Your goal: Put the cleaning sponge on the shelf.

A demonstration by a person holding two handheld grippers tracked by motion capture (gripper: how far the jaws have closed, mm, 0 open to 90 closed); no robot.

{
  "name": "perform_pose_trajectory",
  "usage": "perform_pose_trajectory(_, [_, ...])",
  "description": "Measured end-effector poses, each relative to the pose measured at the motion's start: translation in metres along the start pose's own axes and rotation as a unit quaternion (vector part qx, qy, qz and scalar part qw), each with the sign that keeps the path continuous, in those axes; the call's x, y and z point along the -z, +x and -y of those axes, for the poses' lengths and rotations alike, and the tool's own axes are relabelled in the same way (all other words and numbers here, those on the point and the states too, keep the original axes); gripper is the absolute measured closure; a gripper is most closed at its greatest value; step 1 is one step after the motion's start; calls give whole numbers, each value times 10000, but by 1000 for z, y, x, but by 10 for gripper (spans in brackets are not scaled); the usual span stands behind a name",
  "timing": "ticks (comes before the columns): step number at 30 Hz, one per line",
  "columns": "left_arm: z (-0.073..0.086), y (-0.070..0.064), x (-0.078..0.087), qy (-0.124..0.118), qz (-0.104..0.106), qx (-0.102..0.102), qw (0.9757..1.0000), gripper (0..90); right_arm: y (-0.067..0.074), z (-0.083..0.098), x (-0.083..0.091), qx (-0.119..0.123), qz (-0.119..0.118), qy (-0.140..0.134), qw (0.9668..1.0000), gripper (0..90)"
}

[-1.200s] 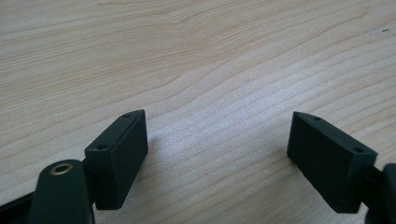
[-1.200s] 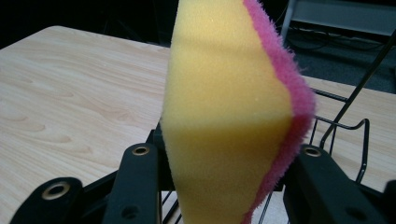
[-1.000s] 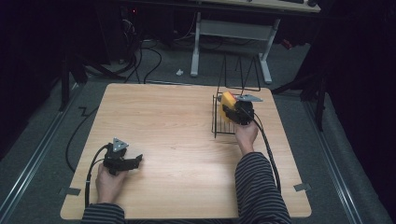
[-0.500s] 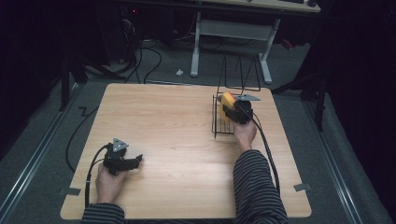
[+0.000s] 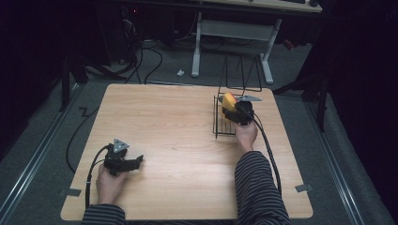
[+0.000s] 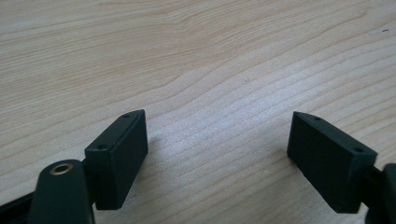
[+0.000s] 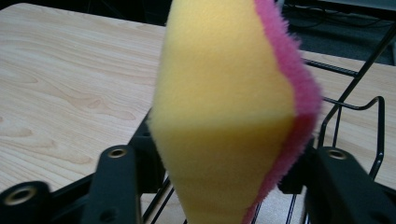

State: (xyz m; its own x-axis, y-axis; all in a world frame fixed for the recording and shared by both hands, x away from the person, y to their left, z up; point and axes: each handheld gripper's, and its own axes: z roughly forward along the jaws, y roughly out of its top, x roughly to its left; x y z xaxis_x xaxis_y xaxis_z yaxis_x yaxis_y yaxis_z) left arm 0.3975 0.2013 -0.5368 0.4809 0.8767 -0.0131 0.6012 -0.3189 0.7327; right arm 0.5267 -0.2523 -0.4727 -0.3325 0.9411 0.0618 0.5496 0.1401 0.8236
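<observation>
A light wooden counter (image 5: 178,122) carries a black wire rack (image 5: 224,123), which stands directly beneath the right tool (image 5: 237,108). The left tool (image 5: 123,161) rests on the bare wood, well apart from the rack.

yellow sponge (image 7: 224,116) with pink backing, black wire rack (image 5: 224,123), striped sleeve (image 5: 256,187)

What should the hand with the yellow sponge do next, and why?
Probably lower the sponge a little further into the black wire rack, then let go. The right gripper is shut on the sponge, squeezing it, and it is held right over the rack on the wooden table. The left gripper rests open near the table's front, holding nothing.
</observation>
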Motion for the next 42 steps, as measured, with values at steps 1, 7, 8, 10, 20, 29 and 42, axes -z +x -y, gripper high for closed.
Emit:
perform_pose_trajectory(1, [0,0,0,0,0,-1,10000,208,0,0,0,-57,-20,1,10000,399])
perform_pose_trajectory(7, [0,0,0,-9,-2,8,10000,208,-1,0,4,-117,-31,42,9999,303])
perform_pose_trajectory(8, [0,0,0,-8,-2,8,10000,208,-1,0,4,-134,-33,57,9999,291])
perform_pose_trajectory(10, [0,0,0,-8,-2,8,10000,208,-2,0,7,-182,-29,31,9998,270])
perform_pose_trajectory(20, [0,0,0,-7,-1,7,10000,208,2,-3,25,-79,-61,-75,9999,199])
perform_pose_trajectory(29, [0,0,0,-10,-1,10,10000,208,5,-2,42,-147,-152,-260,9994,213])
perform_pose_trajectory(42, [0,0,0,-9,-3,7,10000,208,6,-2,65,-4,-172,-359,9992,226])
